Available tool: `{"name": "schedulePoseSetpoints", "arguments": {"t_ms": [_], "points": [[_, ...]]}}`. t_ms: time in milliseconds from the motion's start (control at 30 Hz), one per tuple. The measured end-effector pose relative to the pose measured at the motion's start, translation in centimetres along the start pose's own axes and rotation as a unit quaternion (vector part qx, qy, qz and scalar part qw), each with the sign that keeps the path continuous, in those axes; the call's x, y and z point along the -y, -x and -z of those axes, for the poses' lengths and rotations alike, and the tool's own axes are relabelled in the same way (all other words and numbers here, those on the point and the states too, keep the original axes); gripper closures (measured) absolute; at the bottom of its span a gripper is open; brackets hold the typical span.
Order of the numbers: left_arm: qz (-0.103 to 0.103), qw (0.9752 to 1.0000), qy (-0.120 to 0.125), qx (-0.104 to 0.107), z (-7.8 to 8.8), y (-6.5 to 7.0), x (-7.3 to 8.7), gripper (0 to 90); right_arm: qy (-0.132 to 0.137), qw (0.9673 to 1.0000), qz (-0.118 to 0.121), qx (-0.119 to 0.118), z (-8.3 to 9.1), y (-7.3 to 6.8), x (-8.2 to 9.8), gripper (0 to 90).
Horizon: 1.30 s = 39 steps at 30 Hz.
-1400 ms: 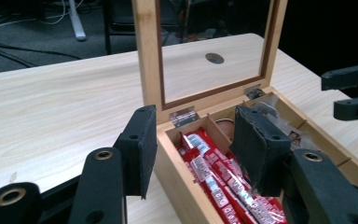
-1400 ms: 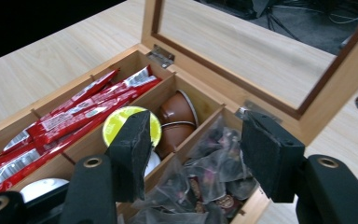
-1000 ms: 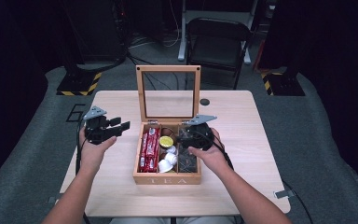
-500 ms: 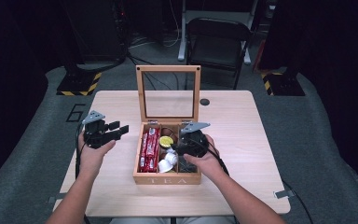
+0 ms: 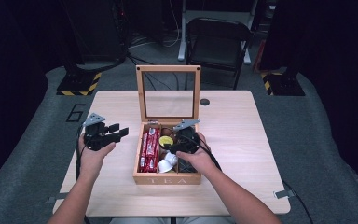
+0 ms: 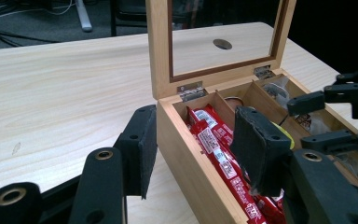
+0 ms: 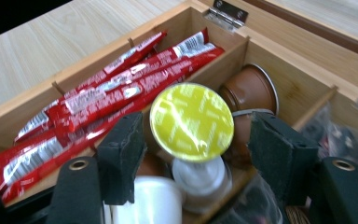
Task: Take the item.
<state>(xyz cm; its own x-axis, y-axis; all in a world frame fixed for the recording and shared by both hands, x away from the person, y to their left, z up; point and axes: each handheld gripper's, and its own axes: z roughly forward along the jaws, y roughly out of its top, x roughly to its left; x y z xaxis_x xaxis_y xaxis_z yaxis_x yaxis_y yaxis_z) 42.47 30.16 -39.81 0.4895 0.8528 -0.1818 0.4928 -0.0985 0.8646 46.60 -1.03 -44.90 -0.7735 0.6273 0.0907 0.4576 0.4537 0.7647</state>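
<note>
In the middle compartment of the open wooden tea box (image 5: pixel 168 178), a yellow-lidded coffee capsule (image 7: pixel 191 122) lay tilted on brown and white capsules (image 7: pixel 196 179). Right gripper (image 7: pixel 193 154) hung low over it, jaws just opened wider, straddling the capsule; pads (image 7: pixel 121 154) stood just beside the lid, not pressing, so nothing was held. Left compartment held red sachets (image 7: pixel 98 107); dark packets sat in the right one. Left gripper (image 5: pixel 107 135) hovered left of the box, jaws partly open and empty, the box's near corner between them in its own view. Judged: the pick was approached but not made; grasp, lift and removal remained.
</note>
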Motion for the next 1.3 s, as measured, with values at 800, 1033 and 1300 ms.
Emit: {"name": "schedulePoseSetpoints", "arguments": {"t_ms": [800, 1033, 1300], "points": [[0.001, 1.0000, 0.008, -0.005, 0.6, -0.2, 0.0, 49.9, -0.030, 0.9993, -0.011, -0.016, -3.0, 0.2, -0.9, 31.1], [0.000, 1.0000, 0.007, -0.005, 0.5, -0.1, 0.0, 49.9, -0.032, 0.9993, -0.006, -0.020, -3.0, 0.2, -0.9, 30.4], [-0.001, 1.0000, 0.007, -0.006, 0.6, 0.0, 0.0, 49.9, -0.037, 0.9991, -0.011, -0.019, -2.9, 0.1, -0.9, 33.1]]}}
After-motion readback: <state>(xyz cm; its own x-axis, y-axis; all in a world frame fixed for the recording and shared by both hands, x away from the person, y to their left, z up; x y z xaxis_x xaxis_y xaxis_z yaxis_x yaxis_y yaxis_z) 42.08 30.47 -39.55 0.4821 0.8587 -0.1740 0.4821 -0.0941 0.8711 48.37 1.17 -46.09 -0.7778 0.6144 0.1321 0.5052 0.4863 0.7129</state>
